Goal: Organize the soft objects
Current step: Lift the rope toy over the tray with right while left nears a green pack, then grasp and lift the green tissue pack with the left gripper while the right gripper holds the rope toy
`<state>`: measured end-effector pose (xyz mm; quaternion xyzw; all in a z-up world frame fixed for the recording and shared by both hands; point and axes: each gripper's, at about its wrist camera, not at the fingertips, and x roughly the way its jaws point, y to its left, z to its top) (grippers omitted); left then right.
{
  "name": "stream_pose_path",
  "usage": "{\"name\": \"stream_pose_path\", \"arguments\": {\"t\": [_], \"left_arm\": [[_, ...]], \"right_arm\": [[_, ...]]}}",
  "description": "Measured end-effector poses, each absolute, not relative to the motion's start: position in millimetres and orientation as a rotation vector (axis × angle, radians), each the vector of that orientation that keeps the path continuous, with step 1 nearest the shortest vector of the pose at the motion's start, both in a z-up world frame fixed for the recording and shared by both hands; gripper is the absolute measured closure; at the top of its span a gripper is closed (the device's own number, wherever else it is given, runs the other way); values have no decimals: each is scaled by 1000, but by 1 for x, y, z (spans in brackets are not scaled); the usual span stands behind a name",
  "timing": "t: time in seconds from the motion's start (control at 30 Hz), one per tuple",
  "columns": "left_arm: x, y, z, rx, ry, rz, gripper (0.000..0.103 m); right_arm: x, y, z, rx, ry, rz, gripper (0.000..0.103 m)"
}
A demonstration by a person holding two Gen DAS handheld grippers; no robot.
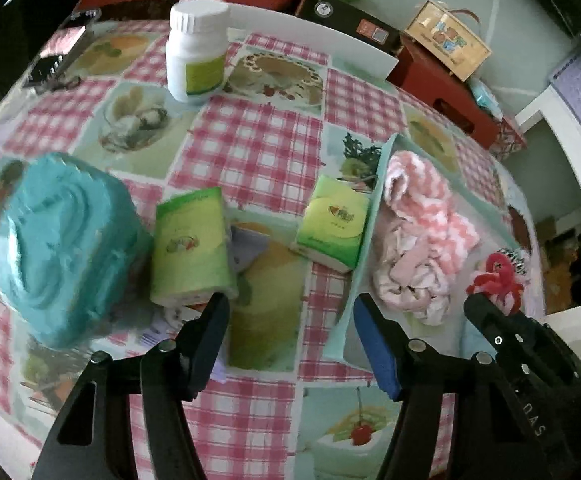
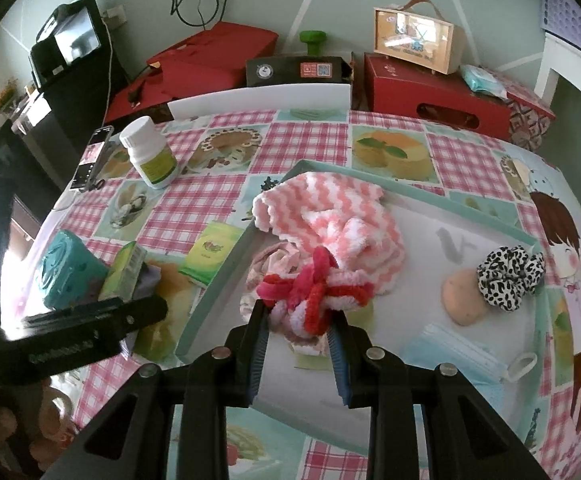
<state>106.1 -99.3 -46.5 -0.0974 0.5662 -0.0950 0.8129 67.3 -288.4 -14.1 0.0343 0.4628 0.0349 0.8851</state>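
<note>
1. In my right gripper (image 2: 298, 330) I am holding a knotted bundle of fluffy red, pink and white chenille loops (image 2: 310, 292); the two fingers are closed narrowly on its lower part, and it hangs over the shallow mint-green rectangular tray (image 2: 466, 204)
2. Just behind the bundle in the tray lies a pink-and-white zigzag fleece cloth (image 2: 330, 216), with a pale pink crumpled fabric piece (image 2: 274, 258) at its left edge
3. Further right in the same tray I see a black-and-white leopard-print scrunchie (image 2: 510, 276) touching a round tan powder puff (image 2: 464, 298), and near the front a light blue pleated face mask (image 2: 458, 352)
4. My left gripper (image 1: 290, 312) is spread wide and holds nothing, hovering above the pink checked tablecloth (image 1: 258, 148) just left of the tray's rim
5. Ahead of it on the cloth lie two green tissue packets (image 1: 190, 248), one close to the left finger, the other against the tray wall
6. A teal squashy block (image 1: 62, 248) sits left of them
7. A white plastic bottle with a green label (image 1: 196, 52) stands upright at the far side of the table
</note>
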Motion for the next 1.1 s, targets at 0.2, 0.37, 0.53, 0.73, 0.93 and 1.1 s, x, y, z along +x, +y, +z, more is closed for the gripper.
{"name": "stream_pose_path", "arguments": {"t": [0.2, 0.37, 0.53, 0.73, 0.93, 1.1], "left_arm": [[122, -113, -21, 15, 1229, -199, 37], [137, -142, -2, 368, 1246, -338, 37], [154, -138, -11, 534, 1308, -475, 37], [162, -128, -37, 647, 1381, -579, 30], [161, -131, -54, 782, 1412, -700, 29], [155, -132, -63, 854, 1384, -776, 28]], "right_arm": [[68, -289, -15, 75, 964, 73, 72], [66, -292, -15, 83, 964, 70, 72], [67, -292, -17, 79, 974, 63, 72], [69, -290, -22, 70, 993, 69, 72], [72, -289, -28, 62, 1016, 72, 72], [75, -284, -32, 46, 1037, 77, 72]]}}
